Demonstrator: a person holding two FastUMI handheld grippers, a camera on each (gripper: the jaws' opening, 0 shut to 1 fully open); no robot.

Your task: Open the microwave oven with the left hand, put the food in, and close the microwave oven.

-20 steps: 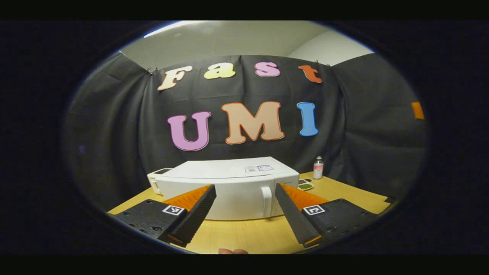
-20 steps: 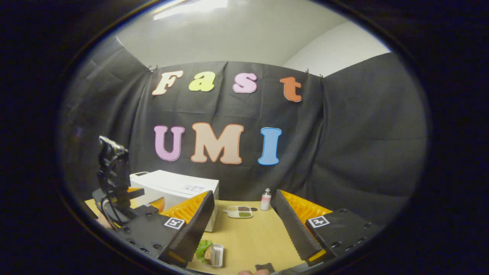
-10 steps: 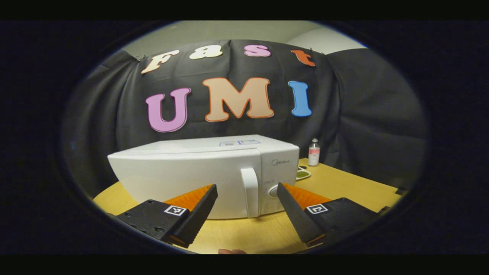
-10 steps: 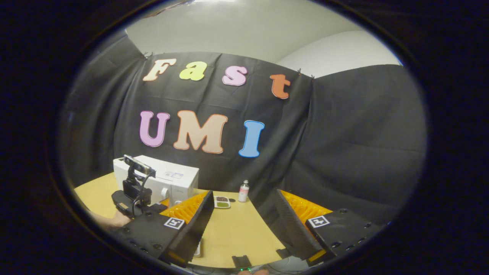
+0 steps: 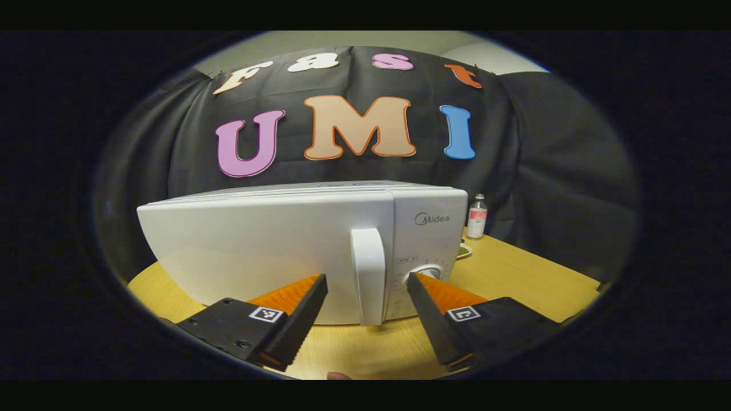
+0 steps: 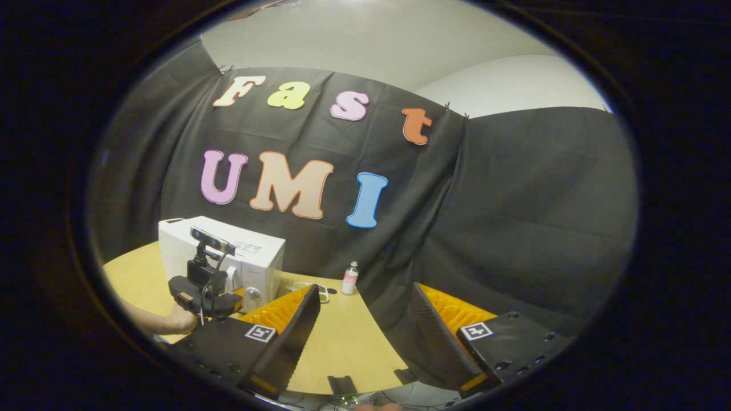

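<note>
my left gripper (image 5: 365,317): fingers apart, door handle (image 5: 368,274) between them
microwave (image 5: 285,245): shut
tip: close squarely, pull gently
right gripper (image 6: 365,337): fingers apart, idle

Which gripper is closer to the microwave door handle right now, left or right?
Left. The left gripper is right in front of the microwave's door handle, jaws open on either side of it. The right gripper hangs open farther back, off to the microwave's right.
</note>
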